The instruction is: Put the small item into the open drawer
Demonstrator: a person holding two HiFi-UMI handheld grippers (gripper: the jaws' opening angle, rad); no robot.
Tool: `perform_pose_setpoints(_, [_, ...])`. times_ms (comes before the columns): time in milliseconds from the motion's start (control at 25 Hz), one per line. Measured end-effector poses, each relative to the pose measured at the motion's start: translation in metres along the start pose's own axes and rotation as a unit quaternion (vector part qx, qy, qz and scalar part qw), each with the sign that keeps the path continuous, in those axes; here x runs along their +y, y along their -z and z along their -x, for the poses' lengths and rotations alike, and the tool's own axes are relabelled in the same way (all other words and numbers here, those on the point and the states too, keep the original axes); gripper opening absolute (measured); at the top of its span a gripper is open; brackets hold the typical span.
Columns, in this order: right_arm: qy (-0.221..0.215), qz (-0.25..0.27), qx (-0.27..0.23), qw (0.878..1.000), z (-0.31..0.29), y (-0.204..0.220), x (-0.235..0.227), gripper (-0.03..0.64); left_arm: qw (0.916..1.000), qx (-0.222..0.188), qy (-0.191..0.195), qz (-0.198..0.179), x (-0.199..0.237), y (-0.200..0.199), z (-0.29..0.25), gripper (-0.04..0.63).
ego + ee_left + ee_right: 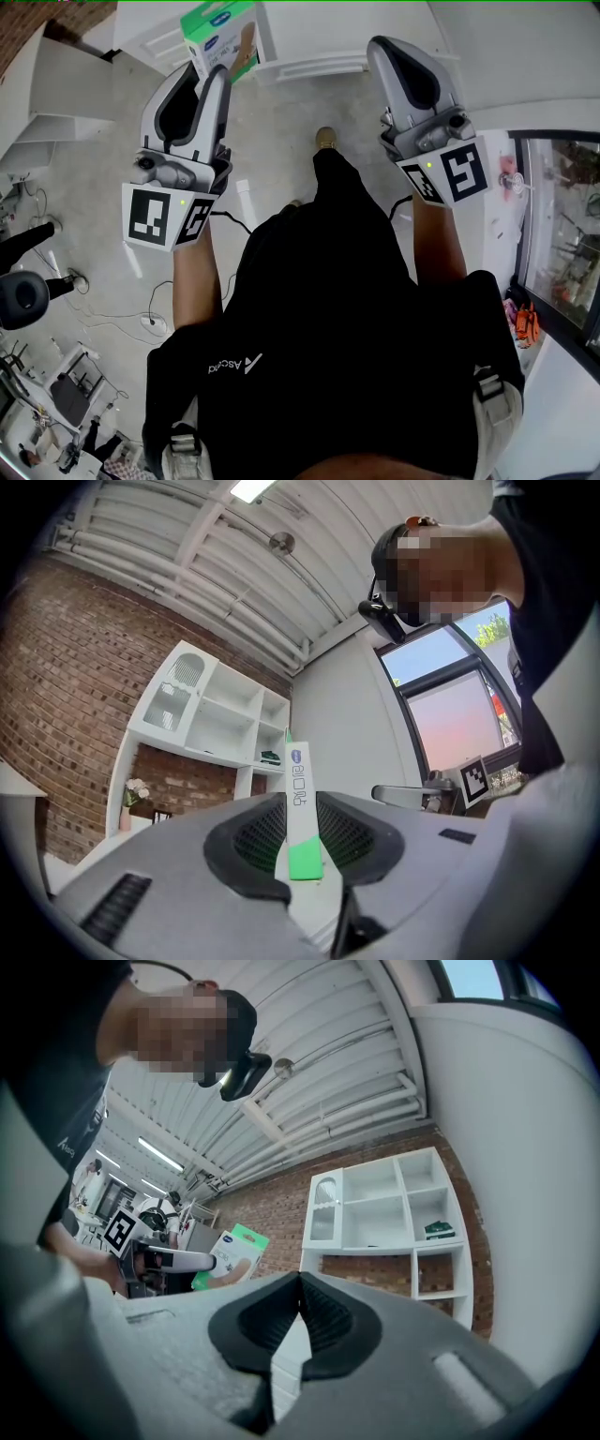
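Left gripper [204, 80]: jaws clamped on the box [225, 36], which sits edge-on between the pads and sticks out past the tips. Right gripper [382, 52]: jaws together, nothing in them.

Step, as judged: carry phase, box not yet placed.

White shelf [217, 726] stands well beyond, against brick. Drawer not identified in any view.

Next: find the drawer, bring the box over its opening, lower, release.

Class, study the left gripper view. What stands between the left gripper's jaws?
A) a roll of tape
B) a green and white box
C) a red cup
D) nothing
B: the green and white box stands edge-on, pinched between the jaws of the left gripper.
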State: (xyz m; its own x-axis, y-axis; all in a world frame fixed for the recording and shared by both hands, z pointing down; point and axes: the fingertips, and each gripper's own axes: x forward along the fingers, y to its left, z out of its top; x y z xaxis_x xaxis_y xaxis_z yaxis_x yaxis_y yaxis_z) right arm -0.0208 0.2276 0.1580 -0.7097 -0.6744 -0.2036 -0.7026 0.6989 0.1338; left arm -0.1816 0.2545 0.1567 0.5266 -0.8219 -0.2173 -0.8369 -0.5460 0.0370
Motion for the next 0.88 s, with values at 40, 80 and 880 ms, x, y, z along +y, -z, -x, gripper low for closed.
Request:
perform_pose_setpoints(40, [0.0, -0.001, -0.001, 1.0, -0.005, 0.003, -0.008, 0.002, 1.0, 0.003, -0.001, -0.002, 0.003, 0.003, -0.008, 0.095])
perform_pose_setpoints(80, [-0.001, -0.002, -0.003, 1.0, -0.011, 0.005, -0.017, 0.002, 1.0, 0.006, -0.002, -0.004, 0.007, 0.006, -0.016, 0.095])
perform_pose_setpoints(880, [-0.044, -0.021, 0.011, 0.999, -0.138, 0.088, -0.223, 0.002, 0.9897, 0.132, -0.041, -0.038, 0.089, 0.124, -0.218, 0.095])
